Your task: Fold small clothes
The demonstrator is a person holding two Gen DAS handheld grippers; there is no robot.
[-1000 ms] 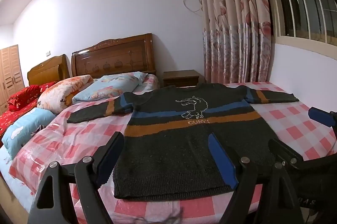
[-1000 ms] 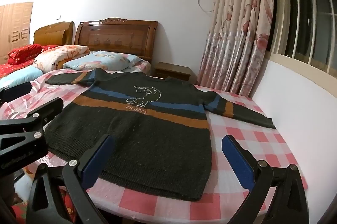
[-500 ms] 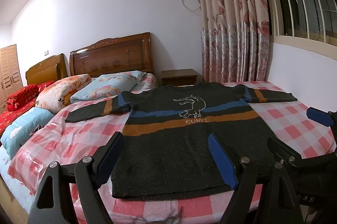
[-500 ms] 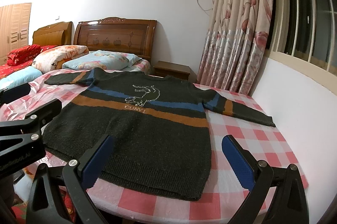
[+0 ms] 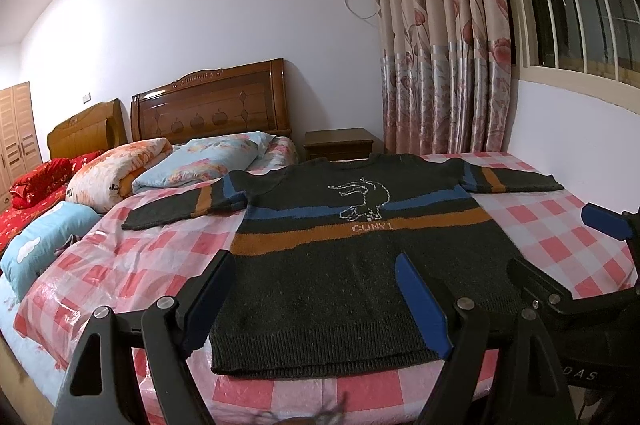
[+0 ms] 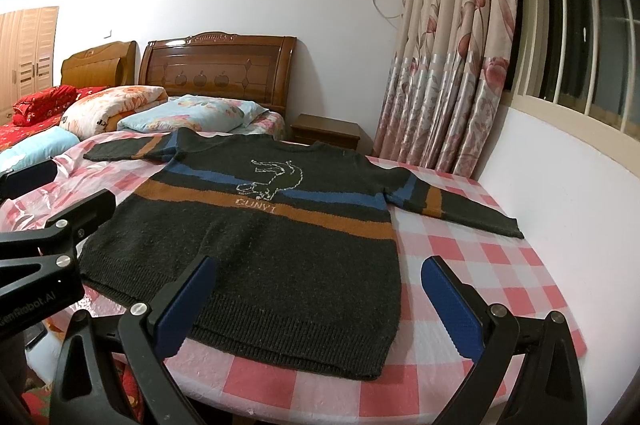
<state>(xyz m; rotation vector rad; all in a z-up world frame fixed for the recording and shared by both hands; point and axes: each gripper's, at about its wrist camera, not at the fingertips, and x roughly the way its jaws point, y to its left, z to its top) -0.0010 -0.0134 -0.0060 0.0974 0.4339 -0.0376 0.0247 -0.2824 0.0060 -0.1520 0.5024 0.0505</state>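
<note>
A dark grey knitted sweater (image 5: pixel 340 265) with a blue stripe, an orange stripe and a white animal outline lies flat, face up, sleeves spread, on the pink checked cover (image 5: pixel 560 225). It also shows in the right wrist view (image 6: pixel 260 245). My left gripper (image 5: pixel 314 299) is open and empty above the sweater's hem. My right gripper (image 6: pixel 316 305) is open and empty above the hem's right corner. The right gripper shows at the right edge of the left wrist view (image 5: pixel 560 261). The left gripper shows at the left edge of the right wrist view (image 6: pixel 60 193).
Pillows (image 5: pixel 200 165) and a folded quilt (image 5: pixel 116 177) lie at the head of the bed below a wooden headboard (image 5: pixel 212 109). A nightstand (image 5: pixel 340 143) and flowered curtains (image 5: pixel 444 45) stand behind. A white wall (image 6: pixel 560 185) runs along the right side.
Both views have drifted slightly; the sweater sits a little lower and closer in the frames. The sweater itself has not moved and both grippers stay open.
</note>
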